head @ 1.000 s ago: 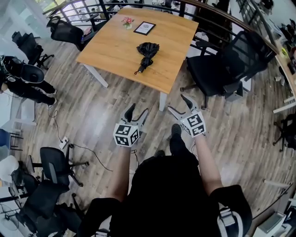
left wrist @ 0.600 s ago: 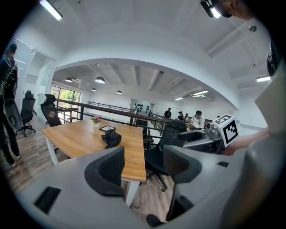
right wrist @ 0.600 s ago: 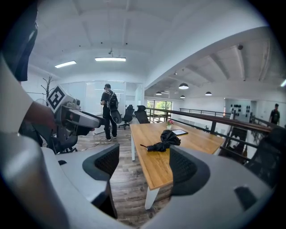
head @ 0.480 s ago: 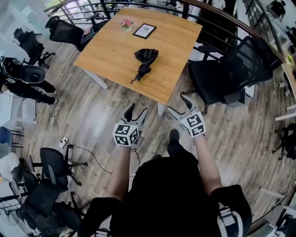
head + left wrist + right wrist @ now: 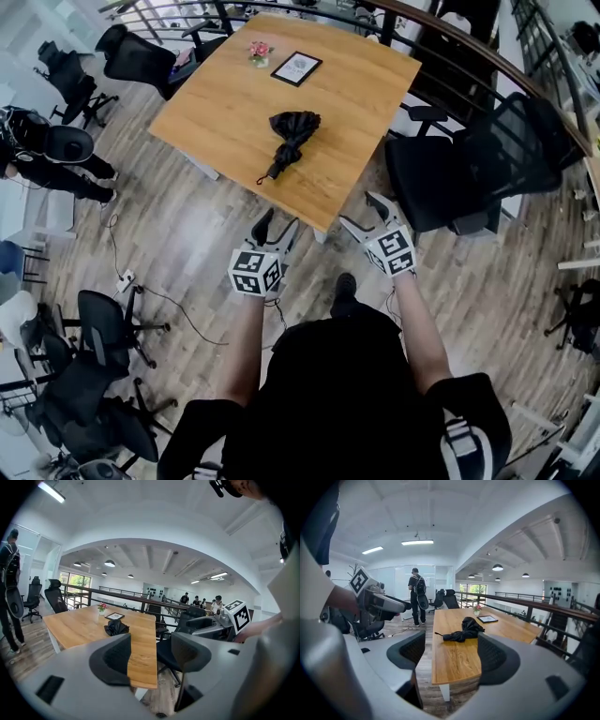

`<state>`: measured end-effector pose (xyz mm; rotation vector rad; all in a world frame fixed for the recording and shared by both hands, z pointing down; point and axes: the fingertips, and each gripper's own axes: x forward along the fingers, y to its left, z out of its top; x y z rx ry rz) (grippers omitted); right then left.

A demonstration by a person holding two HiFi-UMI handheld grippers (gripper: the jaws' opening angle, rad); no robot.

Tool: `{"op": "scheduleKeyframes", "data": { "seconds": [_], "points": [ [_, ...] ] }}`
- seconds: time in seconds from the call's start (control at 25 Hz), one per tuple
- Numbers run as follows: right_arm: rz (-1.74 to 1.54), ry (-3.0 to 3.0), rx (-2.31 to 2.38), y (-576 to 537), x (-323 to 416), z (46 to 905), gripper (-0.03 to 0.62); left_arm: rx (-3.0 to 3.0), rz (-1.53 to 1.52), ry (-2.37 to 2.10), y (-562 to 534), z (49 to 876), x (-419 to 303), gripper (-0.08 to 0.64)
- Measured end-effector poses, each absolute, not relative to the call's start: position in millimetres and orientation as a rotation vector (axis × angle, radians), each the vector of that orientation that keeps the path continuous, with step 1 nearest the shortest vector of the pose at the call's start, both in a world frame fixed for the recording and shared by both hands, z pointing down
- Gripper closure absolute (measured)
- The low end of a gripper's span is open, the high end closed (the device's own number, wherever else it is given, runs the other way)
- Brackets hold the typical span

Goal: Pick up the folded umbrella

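Head view: we judge approach step; folded umbrella (image 5: 291,136) on table (image 5: 361,94), well ahead; left tongs (image 5: 279,223) and right tongs (image 5: 359,208) gape empty. Next: reach it.

Ahead, beyond a strip of floor: wooden table (image 5: 225,103). Near its middle, folded umbrella (image 5: 289,141), thin end toward the near edge. Behind that, toward the far edge, flat frame (image 5: 296,67), with small flower pot (image 5: 259,52) just to its left. Right of the table, close to the near right corner, office chair (image 5: 469,169); at the far left corner, second office chair (image 5: 141,61). Behind the table, curving railing (image 5: 450,28). Short of the near edge, side by side above the floor, left gripper (image 5: 279,220) and right gripper (image 5: 359,208). Far left, well apart from the table, person (image 5: 47,155); lower left, cluster of chairs (image 5: 103,328).
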<state>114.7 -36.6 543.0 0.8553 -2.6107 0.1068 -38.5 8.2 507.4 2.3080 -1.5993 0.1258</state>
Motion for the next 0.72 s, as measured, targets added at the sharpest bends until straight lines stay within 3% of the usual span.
{"op": "scheduleKeyframes", "data": {
  "seconds": [0.72],
  "points": [
    [0.136,-2.663,0.685,-105.5,110.6,565.5,0.232,2.186,0.153,-1.723,-41.1,521.8,-32.3,0.273]
  ]
}}
